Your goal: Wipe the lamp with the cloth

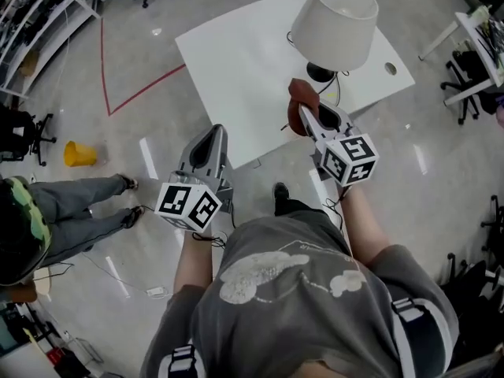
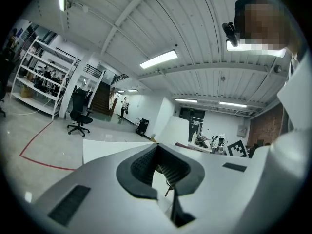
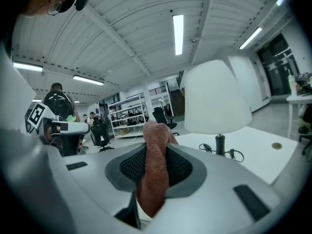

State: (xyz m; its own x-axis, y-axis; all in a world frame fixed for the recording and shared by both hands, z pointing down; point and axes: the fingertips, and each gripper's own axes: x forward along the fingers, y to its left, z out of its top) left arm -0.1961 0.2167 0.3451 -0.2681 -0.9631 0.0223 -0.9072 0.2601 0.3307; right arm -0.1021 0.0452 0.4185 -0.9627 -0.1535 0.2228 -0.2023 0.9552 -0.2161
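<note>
Cloth [image 3: 154, 174] pinched in right gripper [image 3: 156, 152] | lamp [image 3: 214, 101] near | left gripper [image 2: 161, 167] closed

Grey T-shirt [image 1: 315, 305], white print; left gripper [image 1: 214, 132], right gripper [image 1: 305, 115] grey, marker-cubed.

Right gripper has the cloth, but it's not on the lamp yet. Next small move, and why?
Probably ease the right gripper forward and up until the cloth meets the lamp shade. The jaws are shut on the cloth, with its end sticking out past them. The cloth sits short of the shade and below it, so nothing is being wiped.
</note>
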